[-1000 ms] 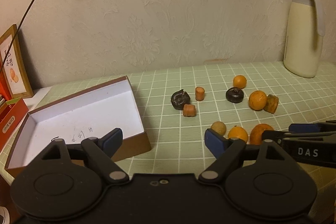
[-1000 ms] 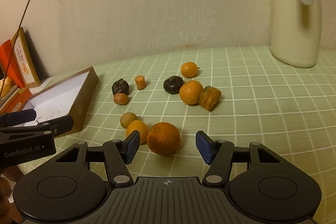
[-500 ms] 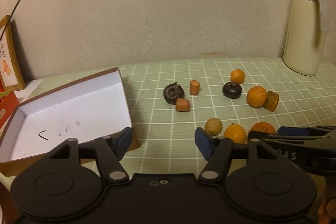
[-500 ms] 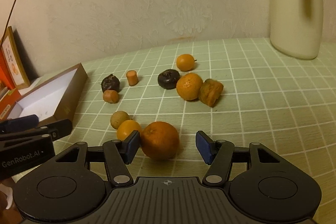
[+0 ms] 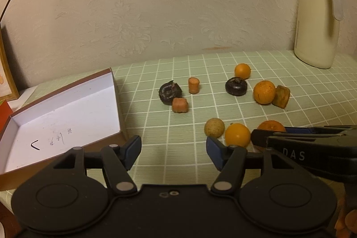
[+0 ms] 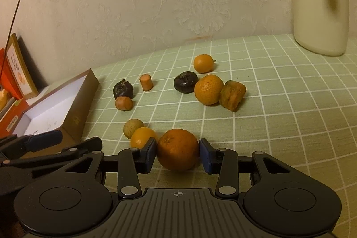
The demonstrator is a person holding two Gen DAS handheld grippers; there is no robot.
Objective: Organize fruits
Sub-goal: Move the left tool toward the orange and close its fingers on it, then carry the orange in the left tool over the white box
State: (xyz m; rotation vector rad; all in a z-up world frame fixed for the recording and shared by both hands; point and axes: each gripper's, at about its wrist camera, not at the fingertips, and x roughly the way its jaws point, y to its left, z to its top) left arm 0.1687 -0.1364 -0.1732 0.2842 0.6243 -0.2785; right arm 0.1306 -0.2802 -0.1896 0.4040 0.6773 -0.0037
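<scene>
Right wrist view, right claw (image 6: pixel 177 152) angled down, closing on orange (image 6: pixel 177 150)

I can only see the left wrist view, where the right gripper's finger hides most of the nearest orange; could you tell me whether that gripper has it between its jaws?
Observer: Yes, the right gripper's jaws are closing with the large orange between them, both pads at its sides.
Operator: Is it off the table yet?
Observer: No, it appears to rest on the tablecloth, with the smaller orange just outside one finger.
</scene>
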